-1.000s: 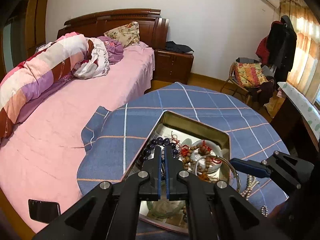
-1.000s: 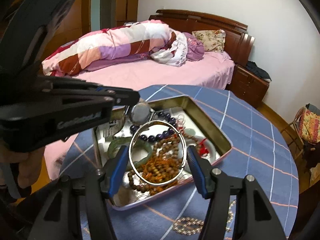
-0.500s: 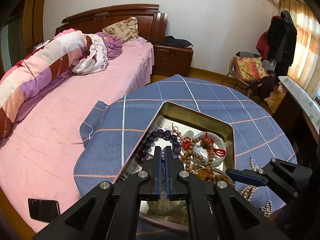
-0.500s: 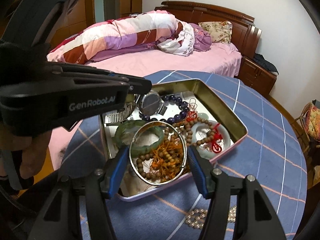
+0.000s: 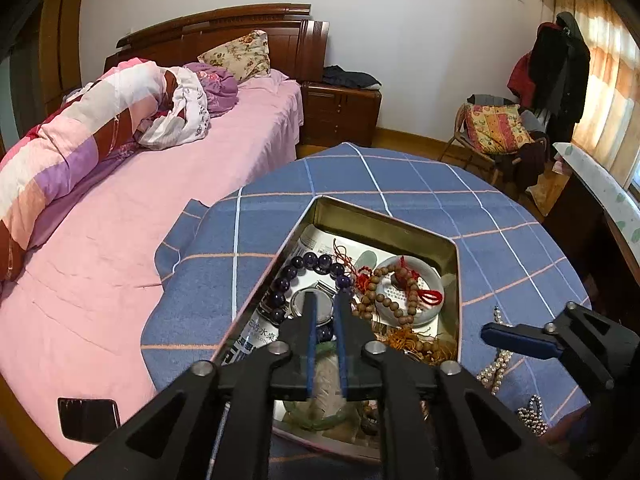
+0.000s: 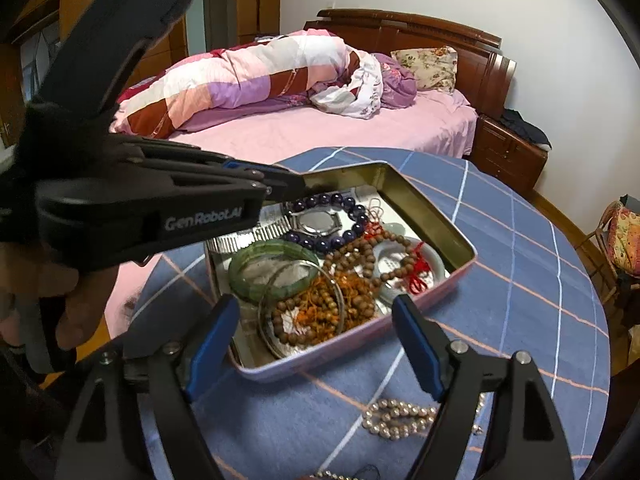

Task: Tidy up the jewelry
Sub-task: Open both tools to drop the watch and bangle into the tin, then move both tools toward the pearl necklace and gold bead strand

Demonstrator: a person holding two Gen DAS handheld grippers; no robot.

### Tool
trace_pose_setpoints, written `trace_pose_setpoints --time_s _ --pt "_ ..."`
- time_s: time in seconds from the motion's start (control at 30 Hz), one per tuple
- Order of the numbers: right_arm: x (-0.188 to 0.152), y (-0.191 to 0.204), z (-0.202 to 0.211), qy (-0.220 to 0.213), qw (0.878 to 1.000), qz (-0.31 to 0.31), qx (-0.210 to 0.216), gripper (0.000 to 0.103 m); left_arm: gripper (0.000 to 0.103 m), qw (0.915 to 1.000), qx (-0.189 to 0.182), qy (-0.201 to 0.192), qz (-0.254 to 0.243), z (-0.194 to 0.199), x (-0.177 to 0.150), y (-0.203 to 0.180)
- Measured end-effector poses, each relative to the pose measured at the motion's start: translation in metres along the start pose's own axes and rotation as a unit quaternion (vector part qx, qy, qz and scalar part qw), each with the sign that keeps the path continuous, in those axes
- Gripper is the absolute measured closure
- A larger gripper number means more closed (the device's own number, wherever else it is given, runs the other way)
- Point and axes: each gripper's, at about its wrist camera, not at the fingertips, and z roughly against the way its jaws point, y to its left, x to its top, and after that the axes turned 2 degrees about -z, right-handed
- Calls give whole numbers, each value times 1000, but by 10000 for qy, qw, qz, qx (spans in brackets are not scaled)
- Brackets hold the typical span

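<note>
While angled down, both grippers' fingers just parted, empty-handed.

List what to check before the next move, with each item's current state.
1. Right gripper empty: ok. Its jaws have just opened wide, with nothing between the pads.
2. Thin bangle inside the tin: ok, lying on the beads.
3. Left gripper empty: ok. Its jaws have just opened slightly above the watch.
4. All jewelry in the tin: not ok, pearl necklace lies on the tablecloth.
</note>
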Motion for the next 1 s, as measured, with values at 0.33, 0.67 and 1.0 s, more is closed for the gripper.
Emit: trace_pose_setpoints --time_s 0.33,0.67,1.0 --pt "-16 -22 17 -81 9995 -271 -115 19 42 9997 179 -152 30 5 0 -1" --pt "-31 -60 29 -135 9965 -756 -322 18 41 9994 291 -76 149 4 -4 -9" --pt "-60 -104 44 -47 9902 -1239 -636 18 41 9994 185 -55 276 7 -18 -27"
